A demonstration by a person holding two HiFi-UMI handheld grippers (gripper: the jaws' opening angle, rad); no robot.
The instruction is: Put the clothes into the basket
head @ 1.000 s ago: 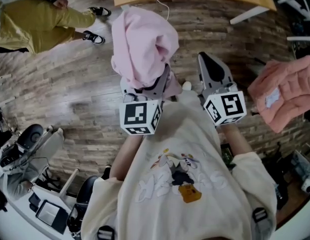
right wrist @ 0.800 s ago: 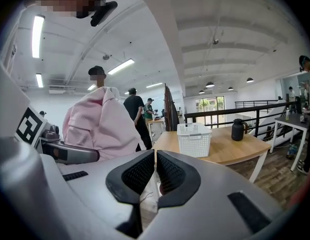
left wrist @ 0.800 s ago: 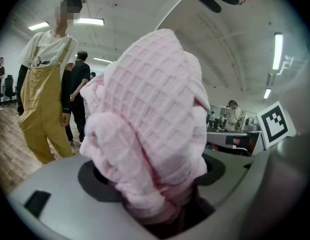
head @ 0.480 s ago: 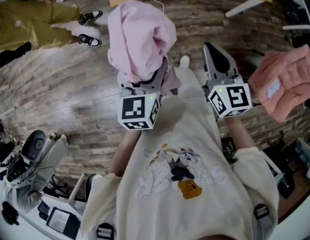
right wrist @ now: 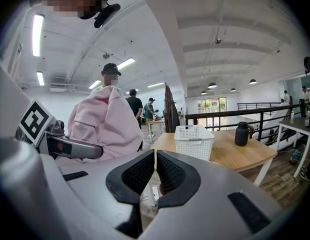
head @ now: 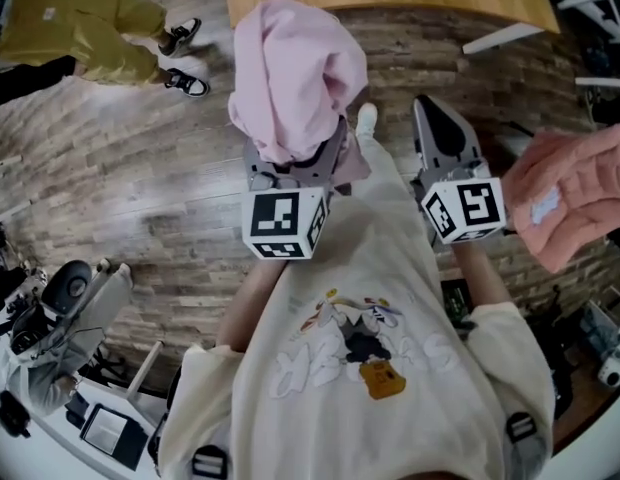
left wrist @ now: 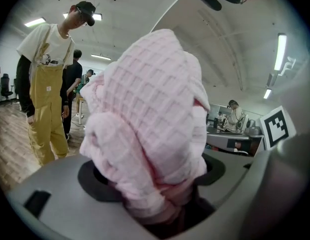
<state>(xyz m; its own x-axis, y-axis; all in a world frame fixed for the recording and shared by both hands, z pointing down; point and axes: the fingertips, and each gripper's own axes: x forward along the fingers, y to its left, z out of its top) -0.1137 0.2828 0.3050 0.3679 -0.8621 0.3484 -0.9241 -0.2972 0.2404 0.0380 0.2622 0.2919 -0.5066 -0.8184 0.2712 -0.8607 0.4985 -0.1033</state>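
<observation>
A pink garment [head: 295,73] of waffle-textured cloth is held bunched up in the left gripper [head: 295,158], whose jaws are clamped on its lower folds; the bulk of the cloth is piled above and over the jaws, clear of the wooden floor [head: 140,168]. The right gripper [right wrist: 155,159] is carried just beside it with its jaws brought together and nothing between them. A white basket [right wrist: 194,143] with perforated walls is seen ahead on a wooden bench [right wrist: 235,156], apart from both grippers, and a black bottle [right wrist: 241,133] is stood further right on the same bench. A second, salmon-pink quilted garment [head: 575,193] is seen at the right edge of the head view; what carries it cannot be told. A person in yellow overalls [left wrist: 47,84] is stood on the floor to the left.
</observation>
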